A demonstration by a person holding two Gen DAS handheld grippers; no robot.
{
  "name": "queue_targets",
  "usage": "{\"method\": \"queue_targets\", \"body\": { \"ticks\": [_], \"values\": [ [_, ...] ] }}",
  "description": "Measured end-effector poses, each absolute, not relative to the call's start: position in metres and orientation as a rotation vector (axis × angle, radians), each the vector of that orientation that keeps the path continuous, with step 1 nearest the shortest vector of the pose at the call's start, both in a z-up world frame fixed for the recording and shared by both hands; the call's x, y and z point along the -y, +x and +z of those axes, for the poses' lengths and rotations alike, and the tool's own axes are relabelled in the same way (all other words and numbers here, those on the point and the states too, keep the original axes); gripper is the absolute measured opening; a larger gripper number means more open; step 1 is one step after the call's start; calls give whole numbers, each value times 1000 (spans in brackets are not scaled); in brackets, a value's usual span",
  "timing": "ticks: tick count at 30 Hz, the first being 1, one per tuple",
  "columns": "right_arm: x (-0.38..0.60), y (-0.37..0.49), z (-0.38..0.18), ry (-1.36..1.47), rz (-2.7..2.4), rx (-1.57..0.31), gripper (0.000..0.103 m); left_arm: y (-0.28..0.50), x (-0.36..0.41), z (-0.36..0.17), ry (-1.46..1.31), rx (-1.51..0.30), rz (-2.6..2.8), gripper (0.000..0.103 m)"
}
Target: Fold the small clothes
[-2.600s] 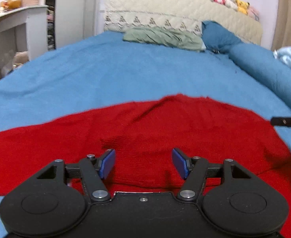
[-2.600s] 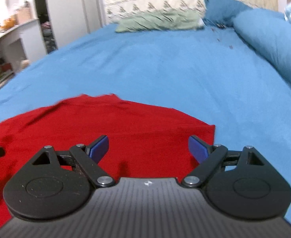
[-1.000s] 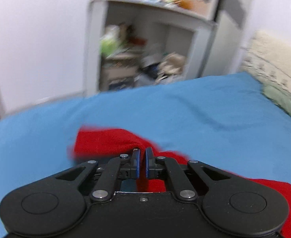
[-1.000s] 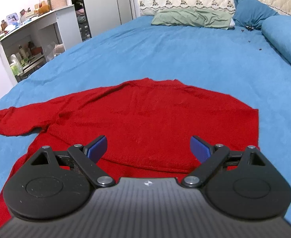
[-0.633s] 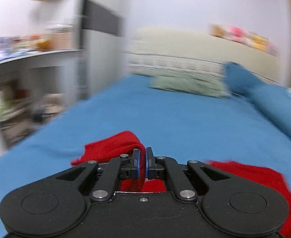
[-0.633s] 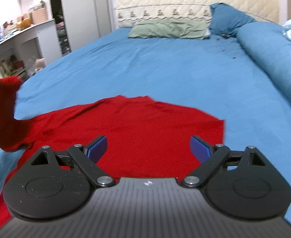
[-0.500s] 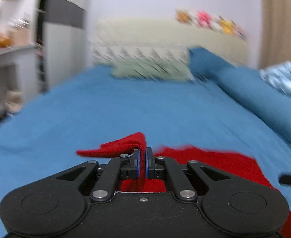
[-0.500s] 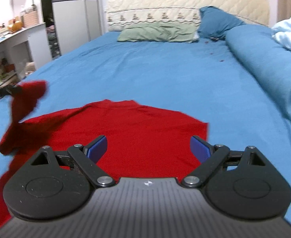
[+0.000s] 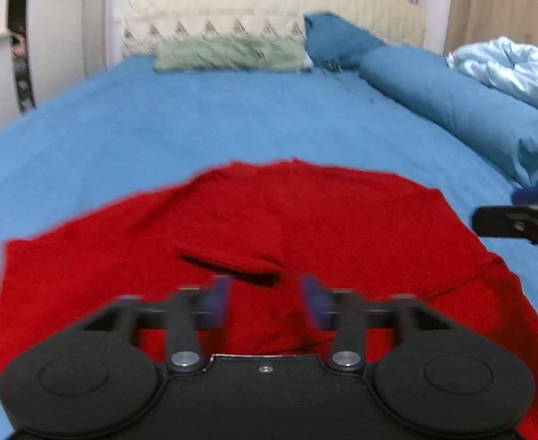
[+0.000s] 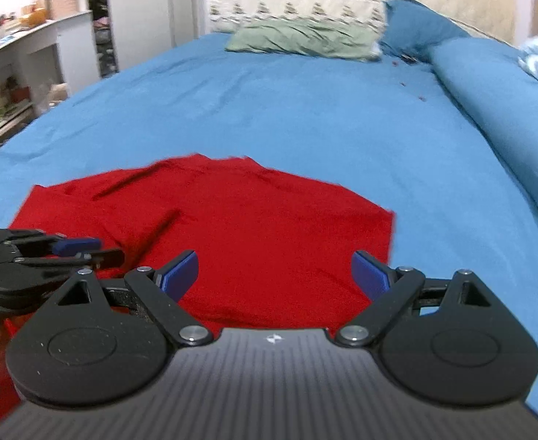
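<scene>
A red knit top (image 9: pixel 342 227) lies flat on the blue bed sheet (image 9: pixel 232 110), with one sleeve (image 9: pixel 239 245) folded over its body. My left gripper (image 9: pixel 265 299) hovers open just above the garment near the sleeve end, holding nothing. My right gripper (image 10: pixel 274 271) is open and empty over the garment's right part (image 10: pixel 269 220). The left gripper also shows at the left of the right wrist view (image 10: pixel 67 249), and the right gripper's fingers (image 9: pixel 518 216) show at the right edge of the left wrist view.
A green pillow (image 9: pixel 228 55) and a dark blue pillow (image 9: pixel 338 40) lie at the headboard. A rolled blue duvet (image 9: pixel 452 99) and a light blue blanket (image 9: pixel 507 69) run along the right side. A white desk with shelves (image 10: pixel 23 73) stands left of the bed.
My left gripper carried the red sleeve over the garment's body, laid it there and opened. The right gripper stayed open over the garment's right part.
</scene>
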State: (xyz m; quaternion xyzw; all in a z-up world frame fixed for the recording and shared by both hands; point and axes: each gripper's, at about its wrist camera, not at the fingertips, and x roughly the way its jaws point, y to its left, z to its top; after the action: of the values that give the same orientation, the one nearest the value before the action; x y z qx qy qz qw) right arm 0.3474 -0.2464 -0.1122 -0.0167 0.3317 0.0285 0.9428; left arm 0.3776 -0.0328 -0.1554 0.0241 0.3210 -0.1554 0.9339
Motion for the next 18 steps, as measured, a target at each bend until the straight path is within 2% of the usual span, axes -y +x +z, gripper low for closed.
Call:
{"method": "queue_targets", "body": {
  "ticks": [5, 7, 8, 9, 11, 13, 17, 18],
  "values": [
    [201, 368, -104, -159, 205, -645, 103, 360, -21, -145, 61, -650, -178, 74],
    [175, 379, -111, -230, 276, -649, 103, 360, -43, -151, 60, -662, -106, 81],
    [161, 385, -116, -268, 310, -650, 103, 359, -52, -153, 56, -670, -75, 89],
    [144, 392, -125, -317, 356, -655, 102, 358, -62, -156, 44, -676, -47, 92],
    [117, 402, -140, -406, 418, -653, 93, 352, -78, -161, 14, -691, -24, 92],
    [92, 412, -158, -496, 452, -656, 76, 351, -87, -165, 2, -707, -2, 92],
    [71, 433, -180, -516, 480, -684, 58, 343, -92, -170, 7, -722, 14, 91],
    [68, 438, -185, -521, 478, -692, 41, 344, -93, -171, 2, -726, 17, 92]
  ]
}}
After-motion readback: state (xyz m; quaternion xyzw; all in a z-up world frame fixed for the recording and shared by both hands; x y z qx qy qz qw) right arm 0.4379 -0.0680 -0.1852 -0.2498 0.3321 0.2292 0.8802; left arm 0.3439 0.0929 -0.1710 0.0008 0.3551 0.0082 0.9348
